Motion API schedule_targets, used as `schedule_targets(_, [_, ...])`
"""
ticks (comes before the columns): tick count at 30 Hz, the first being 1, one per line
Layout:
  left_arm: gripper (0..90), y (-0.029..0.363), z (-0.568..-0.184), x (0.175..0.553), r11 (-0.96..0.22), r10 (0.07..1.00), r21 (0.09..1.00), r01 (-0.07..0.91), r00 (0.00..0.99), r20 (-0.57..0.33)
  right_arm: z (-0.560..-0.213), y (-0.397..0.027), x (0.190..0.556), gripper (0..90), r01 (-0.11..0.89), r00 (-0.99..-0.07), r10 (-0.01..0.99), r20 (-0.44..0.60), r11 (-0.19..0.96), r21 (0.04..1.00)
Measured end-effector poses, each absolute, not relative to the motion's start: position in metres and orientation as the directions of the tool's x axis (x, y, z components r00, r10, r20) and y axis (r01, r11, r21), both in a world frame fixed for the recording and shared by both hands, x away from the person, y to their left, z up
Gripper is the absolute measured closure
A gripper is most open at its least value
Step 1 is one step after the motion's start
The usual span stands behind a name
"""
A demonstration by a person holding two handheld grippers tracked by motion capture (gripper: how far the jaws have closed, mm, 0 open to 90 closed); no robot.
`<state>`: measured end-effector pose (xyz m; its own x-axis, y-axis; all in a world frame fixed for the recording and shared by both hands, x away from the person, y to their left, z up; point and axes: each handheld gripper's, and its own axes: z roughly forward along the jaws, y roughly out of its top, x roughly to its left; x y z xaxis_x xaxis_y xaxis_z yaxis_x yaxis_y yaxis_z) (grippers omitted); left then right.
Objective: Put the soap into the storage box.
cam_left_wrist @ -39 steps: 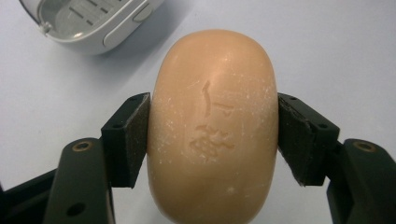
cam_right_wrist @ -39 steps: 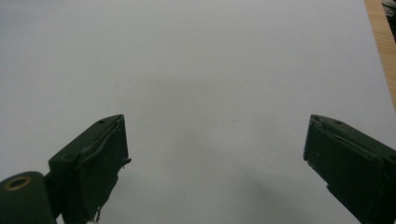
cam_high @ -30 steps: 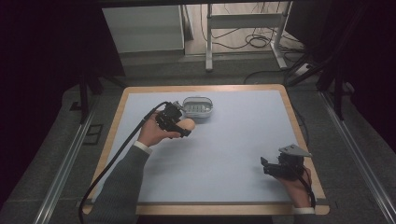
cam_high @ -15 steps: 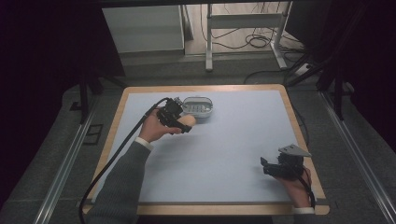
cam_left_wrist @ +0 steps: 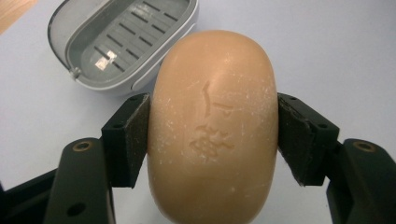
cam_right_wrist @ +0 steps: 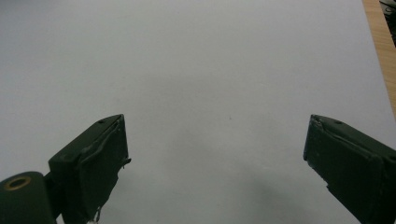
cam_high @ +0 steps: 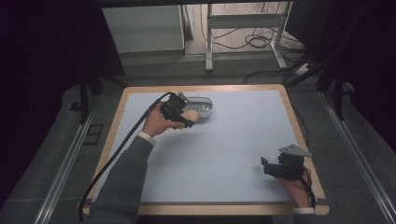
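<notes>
The soap bar (cam_left_wrist: 212,126) is pinched across its narrow sides by the pads of the left tool (cam_left_wrist: 212,135), so that its long axis is left free to be lowered lengthwise; it is held just above the pale tabletop (cam_high: 233,140), right beside the grey soap dish (cam_left_wrist: 126,42), whose slotted floor is kept bare and upturned, apparently to receive it; the right tool (cam_right_wrist: 215,154) is parked near the tabletop's near right corner with its jaws spread and nothing between them, presumably to be kept out of the way.
</notes>
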<state>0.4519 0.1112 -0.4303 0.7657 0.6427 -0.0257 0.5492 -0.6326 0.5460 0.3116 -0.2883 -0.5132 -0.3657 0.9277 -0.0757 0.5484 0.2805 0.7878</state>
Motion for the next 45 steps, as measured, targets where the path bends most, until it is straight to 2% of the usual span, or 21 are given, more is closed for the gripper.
schedule_targets(22, [32.2, 0.093, -0.427, 0.479, -0.656, 0.634, 0.525, 0.543, 0.774, -0.008, -0.514, -0.289, 0.312, 6.3, 0.553, -0.361, 0.929, -0.078, 0.281, 0.785])
schedule_targets(45, [32.3, 0.088, -0.439, 0.520, -0.647, 0.640, 0.505, 0.571, 0.767, -0.048, -0.516, -0.292, 0.313, 6.3, 0.564, -0.355, 0.932, -0.070, 0.273, 0.779])
